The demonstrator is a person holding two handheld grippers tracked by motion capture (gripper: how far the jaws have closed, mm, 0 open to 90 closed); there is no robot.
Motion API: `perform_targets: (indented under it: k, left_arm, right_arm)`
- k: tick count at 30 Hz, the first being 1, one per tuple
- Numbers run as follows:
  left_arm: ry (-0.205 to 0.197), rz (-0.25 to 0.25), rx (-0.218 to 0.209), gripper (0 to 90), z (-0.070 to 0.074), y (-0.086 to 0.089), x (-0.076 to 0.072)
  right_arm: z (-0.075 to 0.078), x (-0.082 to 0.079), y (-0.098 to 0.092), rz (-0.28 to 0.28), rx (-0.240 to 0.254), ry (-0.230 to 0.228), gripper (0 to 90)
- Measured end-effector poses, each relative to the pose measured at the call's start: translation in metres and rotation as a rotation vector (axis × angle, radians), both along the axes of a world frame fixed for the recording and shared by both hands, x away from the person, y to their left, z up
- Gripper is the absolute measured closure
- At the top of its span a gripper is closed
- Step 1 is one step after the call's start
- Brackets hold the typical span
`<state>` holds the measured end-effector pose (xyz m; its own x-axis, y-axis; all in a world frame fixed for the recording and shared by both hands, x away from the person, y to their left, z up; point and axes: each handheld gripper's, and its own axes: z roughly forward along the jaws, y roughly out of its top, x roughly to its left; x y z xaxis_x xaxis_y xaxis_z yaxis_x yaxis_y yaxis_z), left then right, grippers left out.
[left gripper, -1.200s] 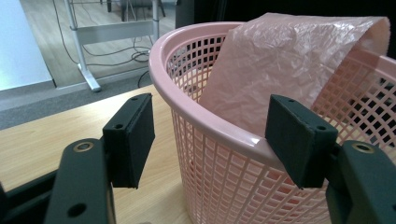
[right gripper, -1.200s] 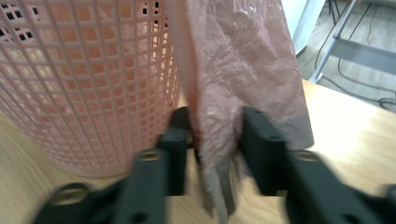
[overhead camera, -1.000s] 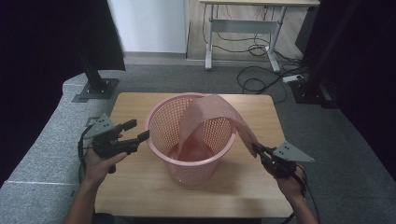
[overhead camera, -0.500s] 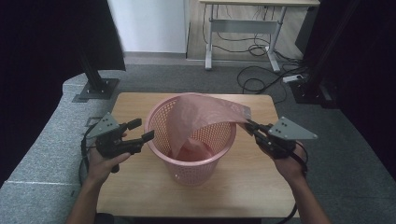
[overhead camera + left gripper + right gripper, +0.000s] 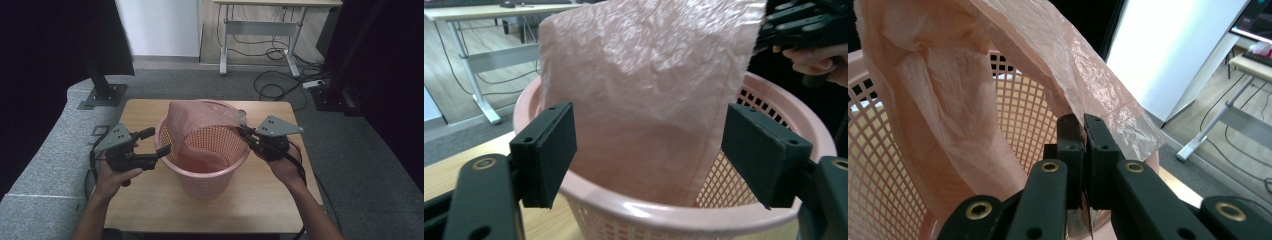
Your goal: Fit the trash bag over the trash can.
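both grippers work at the basket [image 5: 202,165]: right gripper [image 5: 243,133] pinches the pink bag [image 5: 200,117] edge; left gripper [image 5: 156,142], jaws just spreading wider, grasps nothing.

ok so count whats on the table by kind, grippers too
pink mesh basket: 1
pink plastic bag: 1, its edge pinched by the right gripper
handheld grippers: 2, the left gripper open beside the basket
total: 4
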<state>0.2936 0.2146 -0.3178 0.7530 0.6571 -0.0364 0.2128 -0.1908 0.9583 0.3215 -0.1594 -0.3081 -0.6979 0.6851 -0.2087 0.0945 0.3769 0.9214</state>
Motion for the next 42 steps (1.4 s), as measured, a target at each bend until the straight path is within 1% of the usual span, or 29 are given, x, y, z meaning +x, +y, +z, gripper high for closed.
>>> perform_targets:
  k: [4, 6, 10, 12, 14, 17, 19, 20, 21, 24, 26, 28, 31, 34, 35, 37, 38, 40, 41, 42]
  left_arm:
    - [-0.002, -0.008, 0.004, 19.9, 0.001, -0.008, 0.000]
    - [-0.002, -0.007, 0.013, 19.5, 0.001, -0.013, 0.002]
    - [-0.011, -0.006, 0.034, 15.8, 0.001, -0.022, 0.003]
    - [-0.011, -0.008, 0.042, 15.8, 0.001, -0.026, 0.004]
    - [-0.009, 0.003, 0.060, 16.3, 0.000, -0.028, 0.005]
    - [0.003, 0.003, 0.067, 22.6, -0.002, -0.029, 0.009]
    - [0.015, 0.006, 0.064, 32.8, -0.002, -0.029, 0.010]
    - [0.014, -0.003, 0.063, 37.9, -0.002, -0.029, 0.010]
    - [0.018, -0.017, 0.063, 40.6, -0.002, -0.029, 0.011]
    - [0.016, -0.012, 0.067, 48.3, -0.003, -0.029, 0.012]
    - [0.021, -0.013, 0.050, 52.8, -0.003, -0.028, 0.013]
    - [0.026, -0.031, 0.030, 59.6, -0.002, -0.026, 0.015]
    - [0.025, -0.051, 0.010, 68.3, -0.002, -0.023, 0.017]
    - [0.029, -0.097, -0.019, 75.6, -0.002, -0.019, 0.021]
    - [0.036, -0.111, -0.031, 78.3, -0.002, -0.018, 0.021]
    - [0.045, -0.130, -0.057, 82.3, -0.002, -0.016, 0.022]
    - [0.044, -0.136, -0.063, 83.9, -0.002, -0.015, 0.023]
    - [0.035, -0.133, -0.068, 86.7, -0.002, -0.014, 0.023]
    - [0.033, -0.132, -0.071, 87.4, -0.002, -0.014, 0.023]
    - [0.031, -0.129, -0.073, 88.0, -0.002, -0.014, 0.023]
  right_arm:
    - [0.000, 0.001, -0.002, -0.002, 0.003, 0.011, 85.9]
    - [0.000, 0.001, -0.003, -0.001, 0.008, 0.017, 85.9]
    - [0.000, 0.001, -0.003, 0.008, 0.012, 0.025, 85.9]
    - [0.000, 0.001, -0.002, 0.010, 0.010, 0.027, 85.9]
    - [0.000, 0.001, -0.002, 0.014, 0.007, 0.027, 85.9]
    - [0.000, 0.001, -0.003, 0.015, 0.008, 0.030, 85.7]
    - [0.000, 0.000, -0.003, 0.018, 0.008, 0.031, 85.5]
    - [0.000, 0.000, -0.003, 0.019, 0.008, 0.032, 85.4]
    - [0.000, 0.000, -0.003, 0.022, 0.007, 0.032, 85.3]
    - [0.000, 0.000, -0.003, 0.028, 0.004, 0.031, 85.2]
    - [0.000, 0.000, -0.003, 0.030, 0.004, 0.032, 84.7]
    - [0.000, -0.001, -0.003, 0.033, -0.001, 0.030, 84.1]
    - [0.000, -0.001, -0.004, 0.038, -0.002, 0.033, 84.1]
    - [0.000, -0.001, -0.006, 0.041, -0.001, 0.038, 84.0]
    - [0.000, -0.001, -0.007, 0.039, -0.001, 0.037, 84.1]
    - [0.000, -0.001, -0.009, 0.042, -0.001, 0.033, 84.0]
    - [0.000, -0.002, -0.010, 0.042, -0.001, 0.032, 83.6]
    - [-0.001, -0.001, -0.012, 0.041, 0.004, 0.034, 82.5]
    - [-0.002, -0.001, -0.013, 0.044, 0.009, 0.036, 80.6]
    - [-0.003, -0.001, -0.014, 0.046, 0.018, 0.041, 76.8]
